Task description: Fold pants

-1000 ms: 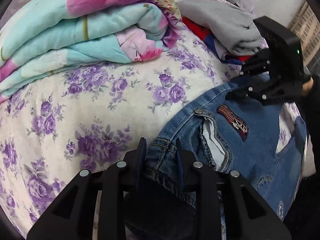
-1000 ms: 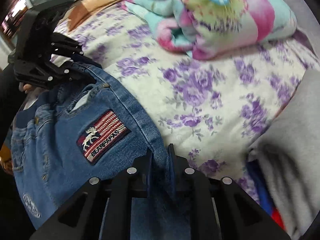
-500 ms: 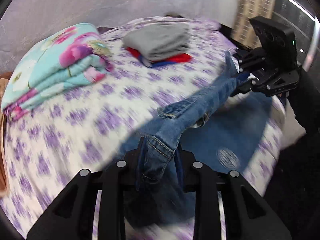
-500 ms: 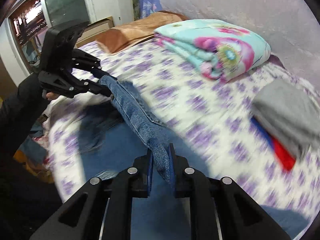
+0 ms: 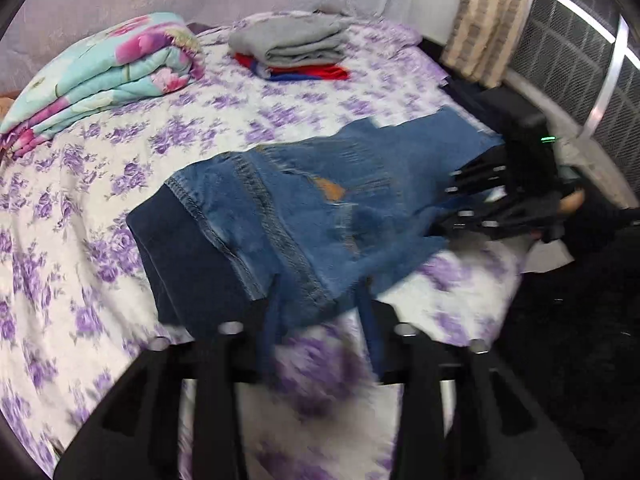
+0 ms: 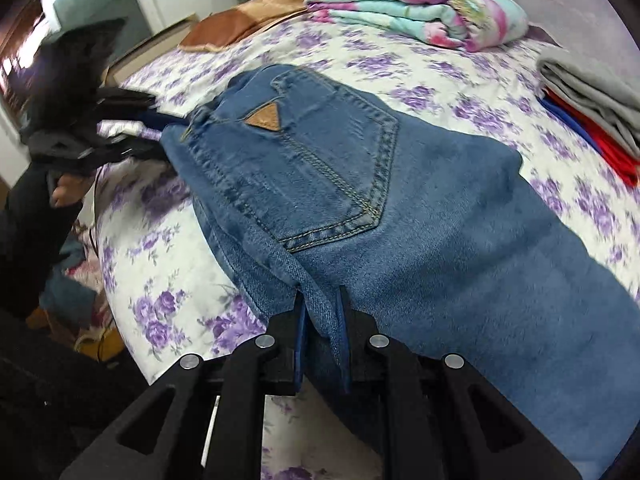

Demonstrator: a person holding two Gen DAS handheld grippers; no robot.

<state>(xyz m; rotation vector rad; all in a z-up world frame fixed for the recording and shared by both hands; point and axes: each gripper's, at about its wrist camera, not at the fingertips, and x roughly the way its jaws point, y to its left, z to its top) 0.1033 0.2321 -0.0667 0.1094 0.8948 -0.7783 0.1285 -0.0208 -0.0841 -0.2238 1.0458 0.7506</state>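
Blue jeans [image 5: 320, 208] lie on the flowered bed, back pocket with a tan triangle patch [image 6: 264, 118] facing up. My left gripper [image 5: 320, 312] has its fingers spread, just off the jeans' near edge, with motion blur; nothing is clamped between them. In the right wrist view the left gripper [image 6: 152, 128] shows at the waistband corner. My right gripper [image 6: 322, 316] is shut on a fold of the jeans' edge [image 6: 316, 296]. In the left wrist view the right gripper [image 5: 460, 208] sits at the jeans' far right end.
A folded turquoise floral quilt [image 5: 108, 80] and a stack of grey, red and blue folded clothes [image 5: 296, 52] lie at the back of the bed [image 5: 80, 280]. A brown pillow [image 6: 248, 16] lies at the far left. The bed edge drops off near both hands.
The jeans were lifted and swung through the air, then laid flat on the bed with the back pocket up. My left gripper has opened and let go of the denim; the right still holds it.
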